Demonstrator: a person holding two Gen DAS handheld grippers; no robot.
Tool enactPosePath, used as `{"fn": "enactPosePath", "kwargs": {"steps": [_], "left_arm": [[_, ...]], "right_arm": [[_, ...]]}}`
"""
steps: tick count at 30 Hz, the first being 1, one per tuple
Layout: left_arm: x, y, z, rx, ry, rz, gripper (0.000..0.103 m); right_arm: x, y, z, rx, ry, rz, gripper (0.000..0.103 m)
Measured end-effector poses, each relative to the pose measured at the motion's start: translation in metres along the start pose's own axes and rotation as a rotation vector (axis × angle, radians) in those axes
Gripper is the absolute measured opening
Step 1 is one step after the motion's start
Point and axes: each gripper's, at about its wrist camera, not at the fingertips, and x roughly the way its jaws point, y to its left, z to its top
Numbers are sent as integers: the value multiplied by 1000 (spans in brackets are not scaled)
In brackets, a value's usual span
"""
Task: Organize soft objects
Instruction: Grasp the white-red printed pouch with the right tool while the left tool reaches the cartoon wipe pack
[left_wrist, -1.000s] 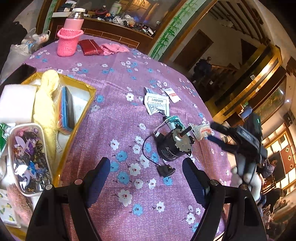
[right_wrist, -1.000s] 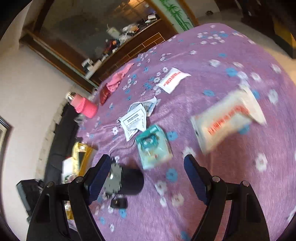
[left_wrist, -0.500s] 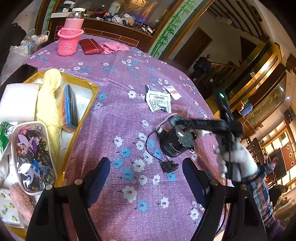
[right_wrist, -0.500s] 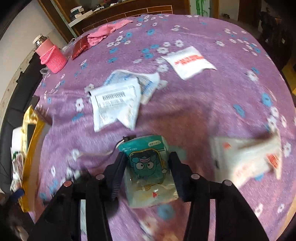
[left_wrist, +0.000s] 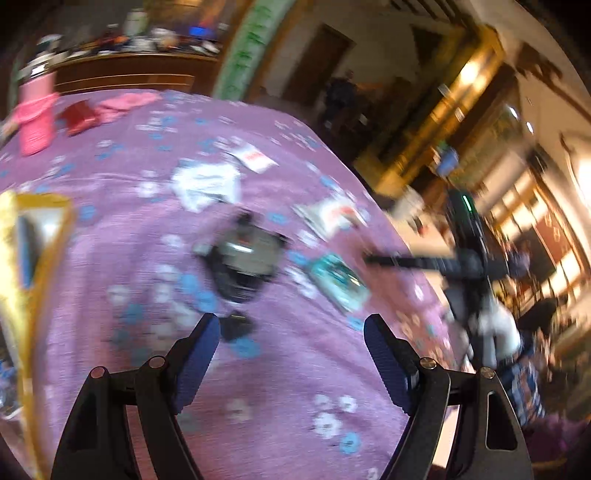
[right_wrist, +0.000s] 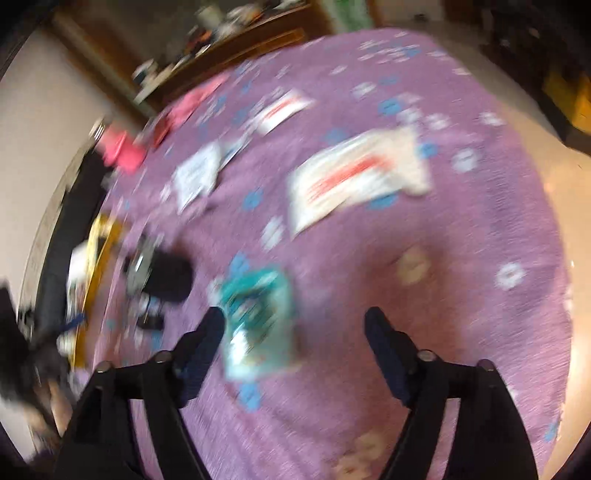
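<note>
Blur leaves no writing readable. Beside the black motor (right_wrist: 168, 275), the teal packet (right_wrist: 258, 317) lies between the opening right gripper (right_wrist: 295, 325) jaws, unpressed; left gripper (left_wrist: 291, 336) jaws apart, empty.

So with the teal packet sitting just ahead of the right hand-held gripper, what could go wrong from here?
1. The right hand-held gripper is opening with the teal packet off-centre beside its left finger, so closing now may only clip an edge.
2. The black motor and its cord lie close by; a sweep toward the yellow box could snag them.
3. Both views are blurred, so aim may be unreliable.
</note>
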Motion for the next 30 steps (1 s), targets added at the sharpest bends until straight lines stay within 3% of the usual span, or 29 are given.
{"fn": "enactPosePath", "kwargs": {"steps": [5,9,14,17,20,21,23,30], "left_arm": [[41,-42,-2,89,79,-19,83],[79,-65,1,145,133,16,83],[111,-81,7,234,152,92,83],[115,-75,11,223,154,110,83],[119,-71,14,205,157,129,83],[120,-70,16,202,159,133,83],[123,-72,17,200,166,135,83],[151,-88,19,224,216,154,83]], "right_arm": [[22,-34,33,205,-16,81,81],[40,-32,63,238,-35,64,82],[65,-18,99,163,17,-51,83],[80,1,112,21,83,-155,84],[87,14,115,-125,108,-256,63],[86,14,115,-148,109,-253,49],[77,7,111,-148,110,-216,49],[42,-31,75,-105,58,-218,49]]}}
